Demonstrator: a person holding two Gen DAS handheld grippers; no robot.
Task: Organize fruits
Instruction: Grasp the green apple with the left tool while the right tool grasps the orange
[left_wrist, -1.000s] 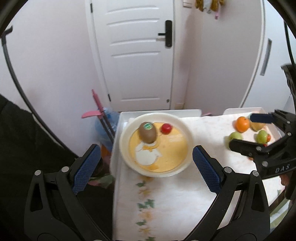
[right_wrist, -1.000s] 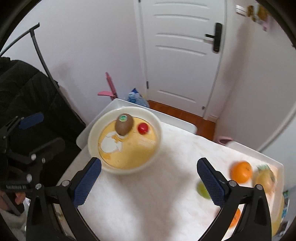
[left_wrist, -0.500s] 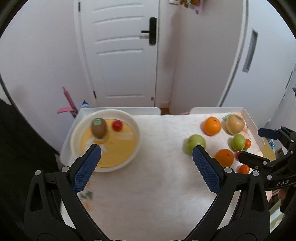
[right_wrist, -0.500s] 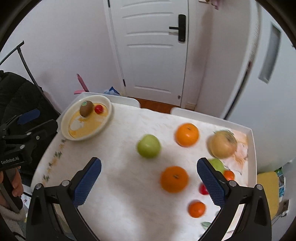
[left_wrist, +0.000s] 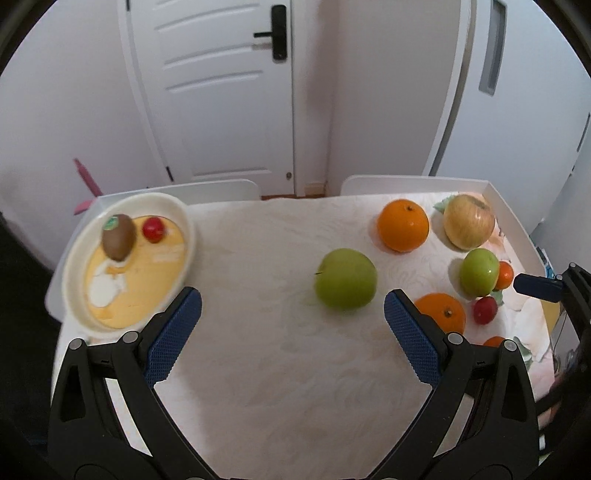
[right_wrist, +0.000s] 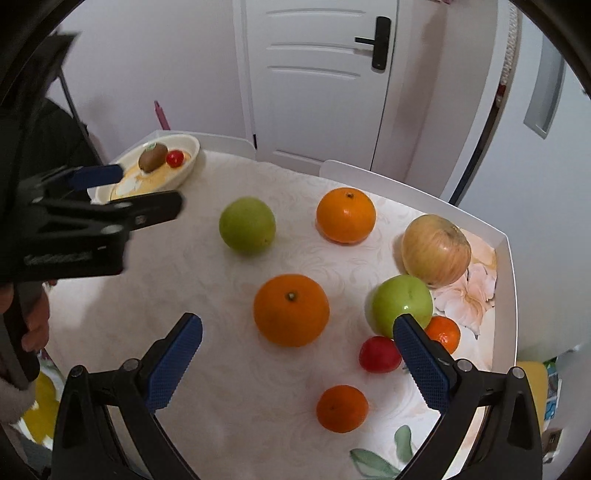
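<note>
Left gripper (left_wrist: 291, 308): held above the counter with its blue pads spread wide apart; nothing is gripped.
Right gripper (right_wrist: 297, 338): likewise spread wide and empty, held over the loose fruit.
Counter (left_wrist: 280, 362): covered by a white patterned cloth.
Plate (left_wrist: 184, 236): set at the far left corner; a kiwi (left_wrist: 118, 236) and a small red fruit (left_wrist: 153, 229) are seen lying in it, close together.
Green apple (right_wrist: 247, 225): alone near the middle of the counter, well apart from the plate.
Oranges: one (right_wrist: 345, 216) lies beside the green apple, another (right_wrist: 291, 309) lies between the right gripper's pads.
Right edge: a yellowish apple (right_wrist: 436, 250), a second green apple (right_wrist: 400, 302), two small oranges and a red fruit (right_wrist: 378, 354) are clustered there.
</note>
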